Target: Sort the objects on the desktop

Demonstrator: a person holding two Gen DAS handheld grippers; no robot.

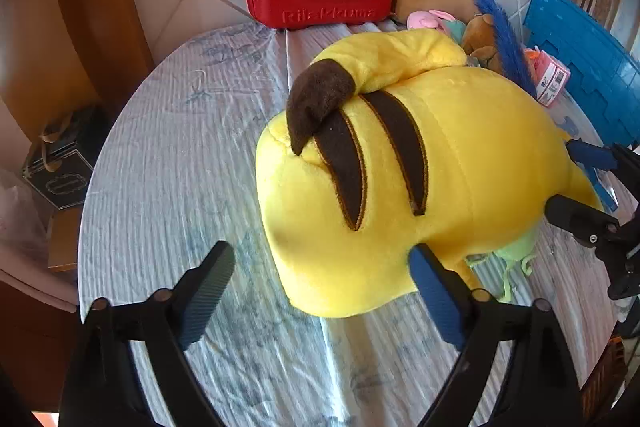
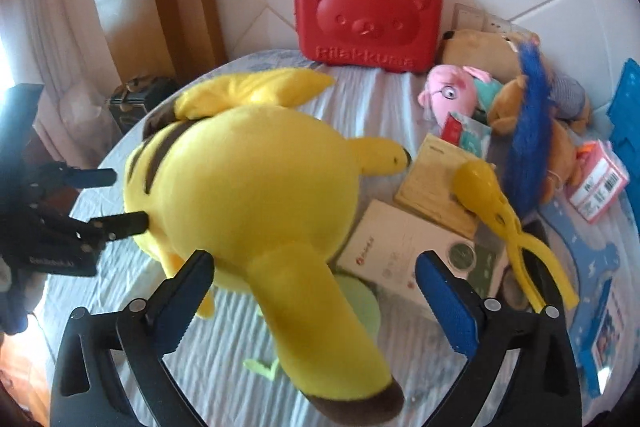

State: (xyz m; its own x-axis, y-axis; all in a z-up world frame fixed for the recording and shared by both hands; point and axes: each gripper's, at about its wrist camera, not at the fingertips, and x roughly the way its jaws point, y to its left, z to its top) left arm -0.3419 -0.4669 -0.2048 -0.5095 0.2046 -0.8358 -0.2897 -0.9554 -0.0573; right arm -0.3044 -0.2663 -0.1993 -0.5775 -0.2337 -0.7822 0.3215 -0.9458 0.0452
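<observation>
The only real container I can see is the red Rilakkuma case [image 2: 369, 13], standing upright and closed at the far edge of the table [image 1: 168, 155] against the tiled wall; what it holds I cannot tell. To its right a blue plastic crate panel [image 1: 580, 55] leans at the table's edge, and its inside is not in view.

The big yellow Pikachu plush [image 1: 400, 163] lies on the striped tablecloth in the middle of the table. From my left gripper's camera I see its back: two brown stripes, a brown-tipped ear folded over them, and a yellow tail piece behind. From my right camera one long ear with a brown tip stretches toward me, and something pale green [image 2: 356, 297] is tucked under the body.

My left gripper [image 1: 320, 287] has its fingers wide apart; the blue-padded finger touches or nearly touches the plush's lower edge, the other stands clear over the cloth. My right gripper [image 2: 316, 303] is also spread wide, and the long ear runs between its fingers without either closing on it.

Right of the plush lie a white box [image 2: 404, 255], a tan booklet [image 2: 436, 183] and a yellow plastic scoop tong [image 2: 504, 215] across them. Behind those sits a heap of toys: a pink plush [image 2: 448, 93], a brown plush with blue fur [image 2: 528, 131] and a tan plush [image 2: 480, 49] by the wall. A small pink packet [image 2: 600, 183] lies just beside the heap.
</observation>
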